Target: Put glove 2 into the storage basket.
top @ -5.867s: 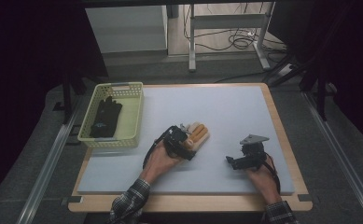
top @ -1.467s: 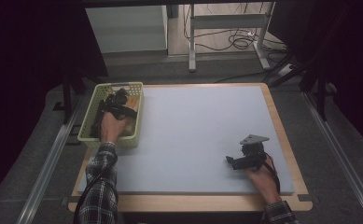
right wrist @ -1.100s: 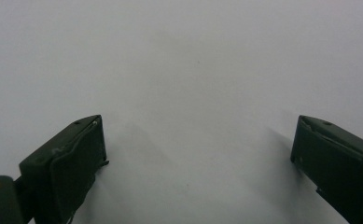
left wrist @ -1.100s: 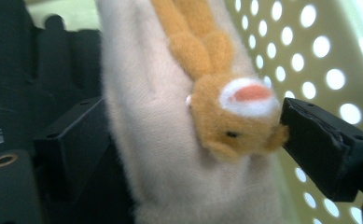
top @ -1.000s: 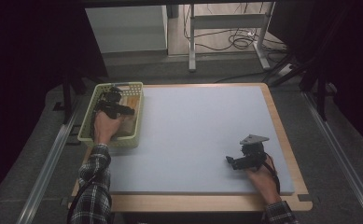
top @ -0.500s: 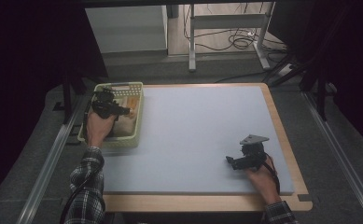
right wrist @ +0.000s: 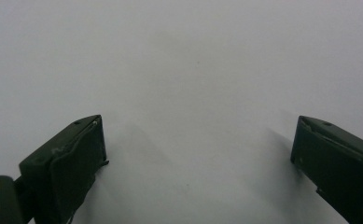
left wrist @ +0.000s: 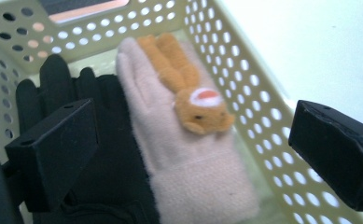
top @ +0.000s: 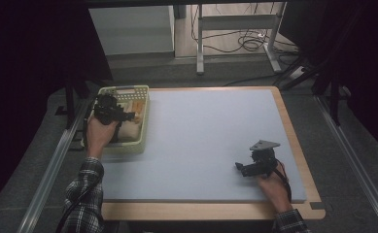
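Note:
A pale pink glove (left wrist: 193, 177) with an orange plush bear (left wrist: 188, 88) on its back lies in the pale yellow perforated basket (top: 145, 114), beside a black glove (left wrist: 109, 177). My left gripper (top: 129, 116) hovers over the basket, a little above the gloves. Its jaws have just been opening and stand wide in the left gripper view (left wrist: 195, 123). The pink glove lies below the gap, touched by neither pad. My right gripper (top: 240, 167) rests at the near right of the mat. It is open (right wrist: 198, 149) and holds nothing.
A grey-blue mat (top: 211, 131) covers the wooden table (top: 201, 211), and the basket stands at its far left corner. Metal rails run along both sides of the table. Cables and a frame's legs sit on the floor beyond the far edge.
The left gripper has let go of the pink glove in the basket and has drawn up and toward the basket's far left. The right gripper has not moved.

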`<action>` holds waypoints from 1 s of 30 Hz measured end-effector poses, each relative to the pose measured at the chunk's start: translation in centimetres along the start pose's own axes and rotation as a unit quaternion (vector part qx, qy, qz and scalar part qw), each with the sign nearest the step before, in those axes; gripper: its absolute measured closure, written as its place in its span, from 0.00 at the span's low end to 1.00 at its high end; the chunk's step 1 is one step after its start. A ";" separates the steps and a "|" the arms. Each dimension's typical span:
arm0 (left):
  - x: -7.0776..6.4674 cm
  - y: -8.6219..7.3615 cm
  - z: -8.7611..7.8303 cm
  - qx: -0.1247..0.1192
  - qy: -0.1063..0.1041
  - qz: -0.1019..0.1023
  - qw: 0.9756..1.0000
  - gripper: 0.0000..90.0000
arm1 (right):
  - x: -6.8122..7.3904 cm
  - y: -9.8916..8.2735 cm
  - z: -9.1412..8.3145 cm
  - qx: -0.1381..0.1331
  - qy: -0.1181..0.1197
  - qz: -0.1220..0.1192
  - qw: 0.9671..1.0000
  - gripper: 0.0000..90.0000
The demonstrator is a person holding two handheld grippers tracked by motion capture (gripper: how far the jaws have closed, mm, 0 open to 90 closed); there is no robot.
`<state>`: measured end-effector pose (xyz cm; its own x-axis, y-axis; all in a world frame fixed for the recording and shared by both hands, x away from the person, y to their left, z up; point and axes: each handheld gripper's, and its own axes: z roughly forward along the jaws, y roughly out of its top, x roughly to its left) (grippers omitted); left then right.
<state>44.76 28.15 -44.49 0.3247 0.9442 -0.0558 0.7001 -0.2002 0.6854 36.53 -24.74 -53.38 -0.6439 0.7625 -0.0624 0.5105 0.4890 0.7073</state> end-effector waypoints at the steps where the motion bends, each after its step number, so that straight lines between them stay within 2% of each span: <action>1: -0.2 0.0 -0.1 -0.001 -0.003 0.003 1.000 0.03 | 0.0 0.0 0.0 0.000 0.000 0.000 1.000 0.03; 6: -1.9 0.0 -0.9 -0.009 -0.016 0.038 0.999 0.03 | 0.0 0.0 0.0 0.000 0.000 0.000 1.000 0.03; 10: -3.4 -0.1 -1.5 -0.022 -0.039 0.047 0.998 0.02 | 0.0 0.0 0.0 0.000 0.000 0.000 1.000 0.03; 16: -5.6 -0.5 -2.0 -0.036 -0.063 0.065 0.995 0.02 | 0.0 0.0 0.0 0.001 0.000 0.000 1.000 0.03; 20: -7.5 -0.8 -2.2 -0.042 -0.081 0.085 0.992 0.02 | 0.0 0.0 0.0 0.001 0.000 0.001 1.000 0.03; 22: -8.8 -1.1 -2.3 -0.046 -0.092 0.099 0.990 0.02 | 0.0 0.0 0.0 0.001 0.000 0.000 1.000 0.03; 25: -10.0 -1.7 -2.3 -0.052 -0.112 0.105 0.987 0.02 | 0.0 0.0 0.0 0.001 -0.001 0.000 1.000 0.03; 26: -10.6 -2.0 -2.2 -0.055 -0.123 0.107 0.985 0.02 | 0.0 0.0 0.0 0.001 -0.001 0.000 1.000 0.03; 30: -12.3 -3.0 -1.7 -0.054 -0.132 0.126 0.982 0.02 | 0.0 0.0 0.0 0.001 0.000 0.000 1.000 0.03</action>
<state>37.52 17.59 -44.62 0.6420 0.7650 -0.0504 0.5097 -0.3768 0.7734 36.51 -24.75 -53.36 -0.6435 0.7628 -0.0629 0.5118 0.4899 0.7057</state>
